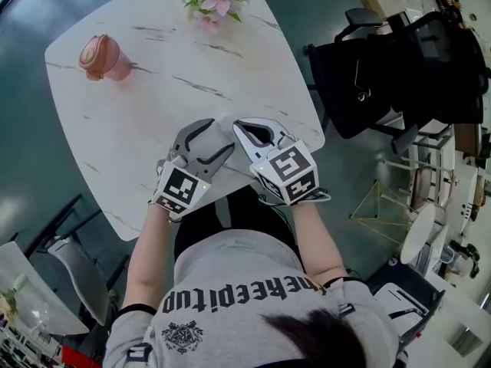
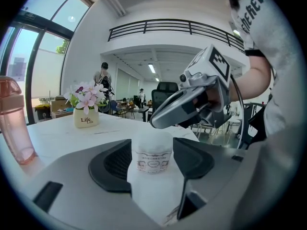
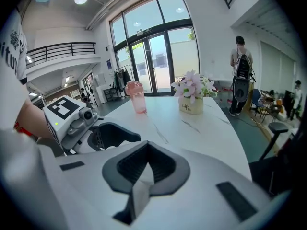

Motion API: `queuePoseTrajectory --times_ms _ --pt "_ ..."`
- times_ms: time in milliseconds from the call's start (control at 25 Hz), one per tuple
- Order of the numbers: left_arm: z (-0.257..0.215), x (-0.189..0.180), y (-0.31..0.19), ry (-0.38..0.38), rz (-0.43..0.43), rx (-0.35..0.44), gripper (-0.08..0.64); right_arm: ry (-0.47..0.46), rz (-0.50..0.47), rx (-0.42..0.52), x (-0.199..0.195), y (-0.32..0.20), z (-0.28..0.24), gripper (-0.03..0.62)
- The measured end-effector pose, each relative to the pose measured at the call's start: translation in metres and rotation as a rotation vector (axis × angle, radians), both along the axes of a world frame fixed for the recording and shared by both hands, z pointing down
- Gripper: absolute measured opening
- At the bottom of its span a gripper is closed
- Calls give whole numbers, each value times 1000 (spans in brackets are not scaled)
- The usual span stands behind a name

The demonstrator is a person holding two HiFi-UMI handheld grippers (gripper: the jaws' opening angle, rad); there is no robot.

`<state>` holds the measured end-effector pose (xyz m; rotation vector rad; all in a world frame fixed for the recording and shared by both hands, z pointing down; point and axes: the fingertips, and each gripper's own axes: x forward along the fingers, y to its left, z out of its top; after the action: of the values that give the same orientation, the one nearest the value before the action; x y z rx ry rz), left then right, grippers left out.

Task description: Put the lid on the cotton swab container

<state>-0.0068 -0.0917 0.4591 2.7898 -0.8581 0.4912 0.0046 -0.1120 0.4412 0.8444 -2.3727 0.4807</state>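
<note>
The left gripper (image 2: 151, 145) has its fingers clamped on the sides of the white cotton swab container (image 2: 152, 158), label facing back, at the near edge of the marble counter (image 1: 153, 90). The right gripper (image 3: 148, 153) sits close by the container's top, fingers closed together.

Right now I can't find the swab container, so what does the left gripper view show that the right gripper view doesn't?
Only the left gripper view: the cotton swab container, clamped between the pads of the left hand-held gripper. Only the right gripper view: the right hand-held gripper seen along its own jaws, which are closed tip to tip. Both: the marble table, the pink bottle and the Life flower pot. Each view also shows the other gripper off to one side.
</note>
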Motion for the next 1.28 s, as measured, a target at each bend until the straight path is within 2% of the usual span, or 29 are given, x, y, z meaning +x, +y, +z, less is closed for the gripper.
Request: queuePoseTrajectory --times_ms 80,240,400,600,1000,1280 --pt "-6 -5 -2 12 -17 9 255 -7 0 4 -3 2 -2 11" --pt "-17 -16 -7 25 -63 38 116 -33 10 14 -9 6 -7 11" --pt "-30 -24 -10 51 -95 57 38 -63 24 32 -13 9 -18 11" --pt "-54 -26 -12 80 -92 82 15 -108 40 71 -16 13 -38 11" --pt "-108 -19 -2 137 -51 150 15 -206 74 161 -14 24 -83 11" --pt "-137 -20 5 160 -61 188 14 -277 80 244 -12 30 -120 11"
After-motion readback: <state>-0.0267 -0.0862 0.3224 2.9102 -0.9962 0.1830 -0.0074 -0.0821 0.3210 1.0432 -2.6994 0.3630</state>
